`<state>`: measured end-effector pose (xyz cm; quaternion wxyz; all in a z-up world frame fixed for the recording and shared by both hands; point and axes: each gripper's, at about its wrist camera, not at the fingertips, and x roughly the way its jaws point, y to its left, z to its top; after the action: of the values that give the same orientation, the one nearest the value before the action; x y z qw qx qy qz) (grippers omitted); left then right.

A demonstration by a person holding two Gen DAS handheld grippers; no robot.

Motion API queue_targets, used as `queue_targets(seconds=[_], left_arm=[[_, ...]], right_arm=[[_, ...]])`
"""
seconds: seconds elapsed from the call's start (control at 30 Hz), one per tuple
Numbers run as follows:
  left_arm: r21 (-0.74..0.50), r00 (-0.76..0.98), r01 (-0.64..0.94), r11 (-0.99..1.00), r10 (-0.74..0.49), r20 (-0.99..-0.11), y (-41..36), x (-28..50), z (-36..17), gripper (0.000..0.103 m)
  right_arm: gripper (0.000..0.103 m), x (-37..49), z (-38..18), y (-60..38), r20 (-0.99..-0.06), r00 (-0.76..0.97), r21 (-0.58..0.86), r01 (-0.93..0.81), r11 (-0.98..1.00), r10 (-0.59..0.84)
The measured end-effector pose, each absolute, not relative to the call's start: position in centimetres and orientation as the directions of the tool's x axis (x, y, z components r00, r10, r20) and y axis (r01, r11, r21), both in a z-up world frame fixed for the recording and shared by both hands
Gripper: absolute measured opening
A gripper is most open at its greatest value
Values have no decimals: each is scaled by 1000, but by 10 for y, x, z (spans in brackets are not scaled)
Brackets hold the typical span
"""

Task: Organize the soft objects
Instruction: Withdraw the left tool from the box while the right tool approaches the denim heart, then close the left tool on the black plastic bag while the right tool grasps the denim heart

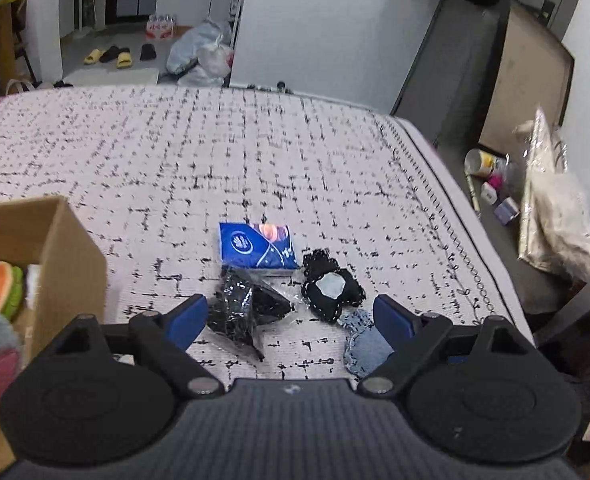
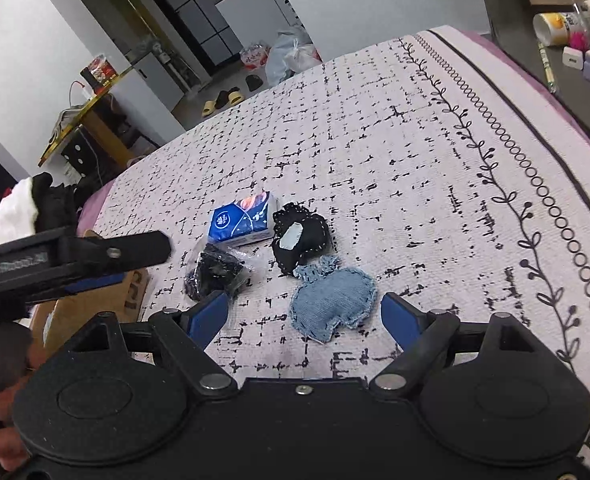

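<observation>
Right gripper point(image 2: 303, 318) wide open and empty over denim pouch point(image 2: 332, 300), neck pointing away, left gripper point(image 1: 291, 316) likewise open, empty

yellow slippers point(image 1: 93, 56) and plastic bags point(image 1: 203, 54) lie on the floor.

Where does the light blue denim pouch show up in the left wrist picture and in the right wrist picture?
Left wrist view: the denim pouch lies low and right of centre, partly hidden behind the left gripper's right finger.
Right wrist view: the denim pouch lies in full view just below centre, between the fingers of the open right gripper.
Shared landmark: the blue tissue pack, farther off on the bedspread.
</observation>
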<state>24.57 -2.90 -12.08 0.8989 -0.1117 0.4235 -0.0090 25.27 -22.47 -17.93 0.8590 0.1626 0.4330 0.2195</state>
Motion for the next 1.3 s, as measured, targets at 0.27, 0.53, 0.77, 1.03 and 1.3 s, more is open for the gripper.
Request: queue_targets(seconds=[0.27,0.53,0.77,1.03,1.3], left_arm=[[-181,582,-153,971,-60,-811,-32,275,-151,90],[-142,539,-210,967,-7,-842,-28,288,-179,90],[-172,538,-211,962,-32,-842,-25,288,-184,81],[-205,528,-195,959,-74,-846,-27,276,-177,31],[-222,533,-169,960,-100,-840,-36,260,-165,29]], right_arm=[[83,268,-204,-221,-741,474,453,-169,875,475],[83,274,-209,-212,-731,469,447,-219,867,495],[82,276,-211,-209,-735,475,429,-227,874,484],[77,275,-210,-207,-735,501,402,-221,888,458],[59,274,-213,-196,-759,514,319,-241,917,399]])
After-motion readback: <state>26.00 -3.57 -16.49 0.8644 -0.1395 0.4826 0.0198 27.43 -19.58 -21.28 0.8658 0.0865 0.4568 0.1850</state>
